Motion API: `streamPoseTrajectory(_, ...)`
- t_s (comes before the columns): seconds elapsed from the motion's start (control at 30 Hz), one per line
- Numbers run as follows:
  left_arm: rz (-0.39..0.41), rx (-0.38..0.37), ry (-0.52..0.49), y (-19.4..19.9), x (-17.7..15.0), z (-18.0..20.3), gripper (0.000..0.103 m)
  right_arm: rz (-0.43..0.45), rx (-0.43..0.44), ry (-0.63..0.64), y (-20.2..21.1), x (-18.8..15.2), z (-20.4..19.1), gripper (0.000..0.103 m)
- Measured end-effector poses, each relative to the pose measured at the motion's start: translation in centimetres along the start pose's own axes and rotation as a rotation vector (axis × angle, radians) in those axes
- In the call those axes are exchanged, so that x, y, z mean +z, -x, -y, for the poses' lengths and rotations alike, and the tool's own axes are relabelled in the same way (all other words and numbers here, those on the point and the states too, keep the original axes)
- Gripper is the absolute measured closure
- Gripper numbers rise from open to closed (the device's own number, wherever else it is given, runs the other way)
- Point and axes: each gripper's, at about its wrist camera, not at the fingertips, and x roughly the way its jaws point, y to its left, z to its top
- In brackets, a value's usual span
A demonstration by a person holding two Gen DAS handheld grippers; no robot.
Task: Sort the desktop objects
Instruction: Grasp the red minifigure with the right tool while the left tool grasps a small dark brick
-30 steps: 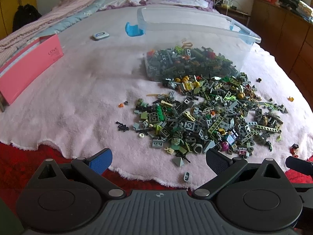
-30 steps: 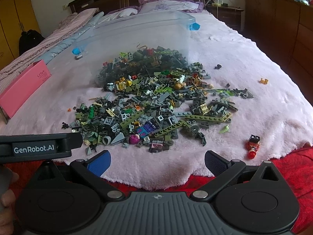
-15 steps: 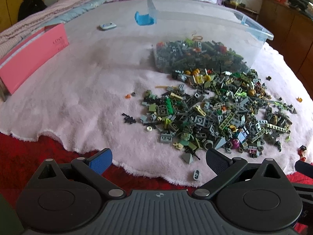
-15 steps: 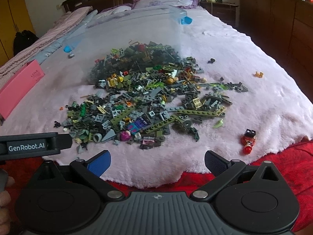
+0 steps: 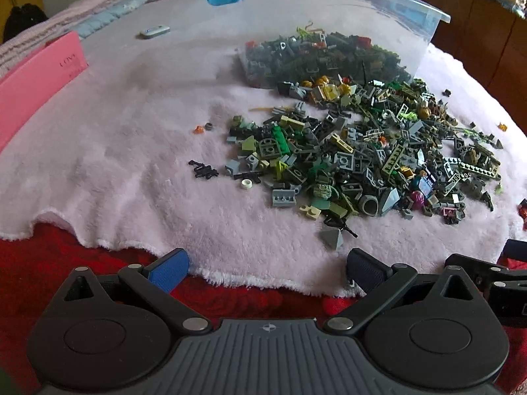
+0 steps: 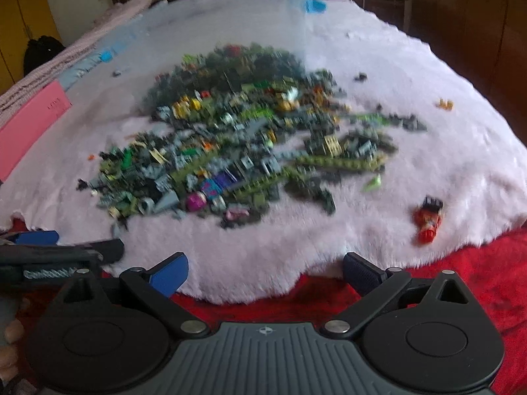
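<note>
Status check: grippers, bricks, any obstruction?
Left gripper open, empty. Right gripper open, empty. Brick pile on pink blanket, spilling from tipped clear bin. Nothing blocking.

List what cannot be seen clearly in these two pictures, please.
- Brick pile: right wrist view is motion-blurred, so single pieces cannot be told apart.
- Clear bin: left wrist view, its far end is cut off by the top edge.
- Red toy: left wrist view, cut by the right edge.
- Pink box: its small print is unreadable.

brick pile (image 5: 355, 144) spilling from tipped bin (image 5: 329, 10)
</note>
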Motion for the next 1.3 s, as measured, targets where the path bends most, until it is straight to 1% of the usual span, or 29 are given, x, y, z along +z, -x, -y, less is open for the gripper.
streamPoseTrajectory(0.07, 0.019, -0.005, -0.008, 0.0, -0.5, 0.0, 0.0, -0.007, 0.004, 0.0, -0.3, -0.2, 0.2, 0.0)
streamPoseTrajectory(0.13, 0.03, 0.002, -0.04, 0.0, -0.8, 0.3, 0.0, -0.007, 0.007, 0.004, -0.6, -0.4, 0.2, 0.0)
streamPoseTrajectory(0.2, 0.029, 0.005, -0.05, 0.1, -0.8, 0.4, 0.0, -0.012, 0.0, 0.029, -0.8, -0.6, -0.1, 0.0)
streamPoseTrajectory(0.3, 0.003, 0.012, -0.052, 0.3, -0.2, 0.6, 0.0, -0.027, -0.013, 0.094, -1.0, -0.8, -0.6, 0.0)
streamPoseTrajectory(0.37, -0.01, -0.002, -0.052, 0.5, 0.1, 0.7, 0.0, -0.041, 0.005, 0.098, -0.8, -0.6, -0.3, 0.0)
streamPoseTrajectory(0.4, 0.006, -0.012, -0.057, 0.8, 0.1, 0.8, 0.0, -0.042, 0.018, 0.09, -0.6, -0.5, 0.0, 0.0)
streamPoseTrajectory(0.43, 0.023, -0.022, -0.063, 1.1, 0.1, 1.0, 0.0, -0.036, 0.031, 0.072, -0.3, -0.3, 0.4, 0.002)
streamPoseTrajectory(0.47, 0.04, -0.033, -0.069, 1.5, 0.1, 1.1, 0.002, -0.02, 0.036, 0.048, 0.1, -0.2, 0.9, 0.009)
streamPoseTrajectory(0.5, 0.058, -0.043, -0.075, 1.8, 0.1, 1.2, 0.003, 0.003, 0.03, 0.029, 0.6, -0.1, 1.4, 0.011)
streamPoseTrajectory(0.6, 0.123, -0.07, -0.104, 2.8, 0.3, 1.8, 0.003, 0.105, -0.044, -0.017, 2.2, 0.2, 3.2, 0.014)
streamPoseTrajectory(0.7, 0.135, -0.061, -0.156, 2.5, 0.3, 2.9, 0.005, 0.185, -0.124, -0.085, 3.1, 0.7, 5.6, 0.018)
streamPoseTrajectory(0.73, 0.133, -0.065, -0.158, 2.4, 0.3, 3.0, 0.005, 0.2, -0.151, -0.113, 3.1, 0.8, 6.5, 0.021)
streamPoseTrajectory(0.8, 0.128, -0.074, -0.162, 2.3, 0.2, 3.1, 0.005, 0.194, -0.189, -0.151, 2.7, 1.0, 8.1, 0.028)
streamPoseTrajectory(0.87, 0.123, -0.083, -0.166, 2.1, 0.2, 3.3, 0.005, 0.18, -0.221, -0.157, 1.8, 0.9, 9.0, 0.038)
streamPoseTrajectory(0.9, 0.121, -0.087, -0.167, 2.1, 0.1, 3.4, 0.005, 0.172, -0.225, -0.154, 1.4, 0.9, 9.2, 0.041)
streamPoseTrajectory(0.93, 0.119, -0.092, -0.169, 2.0, 0.1, 3.5, 0.006, 0.164, -0.224, -0.15, 1.1, 0.9, 9.3, 0.047)
streamPoseTrajectory(0.97, 0.117, -0.102, -0.171, 1.9, 0.1, 3.5, 0.01, 0.155, -0.223, -0.147, 0.7, 0.8, 9.4, 0.052)
streamPoseTrajectory(1.0, 0.116, -0.113, -0.173, 1.9, 0.2, 3.6, 0.013, 0.151, -0.221, -0.143, 0.5, 0.8, 9.3, 0.054)
streamPoseTrajectory(1.07, 0.093, -0.137, -0.172, 1.6, 0.2, 3.7, 0.025, 0.146, -0.207, -0.126, 0.4, 0.7, 8.6, 0.06)
streamPoseTrajectory(1.13, 0.088, -0.151, -0.174, 1.5, 0.1, 3.8, 0.026, 0.137, -0.181, -0.11, 0.4, 0.5, 7.8, 0.061)
streamPoseTrajectory(1.2, 0.084, -0.164, -0.176, 1.5, -0.1, 3.9, 0.026, 0.124, -0.137, -0.102, 0.5, 0.2, 6.9, 0.061)
streamPoseTrajectory(1.3, 0.102, -0.159, -0.184, 1.5, 0.0, 3.9, 0.028, 0.111, -0.08, -0.063, 0.5, 0.0, 4.9, 0.059)
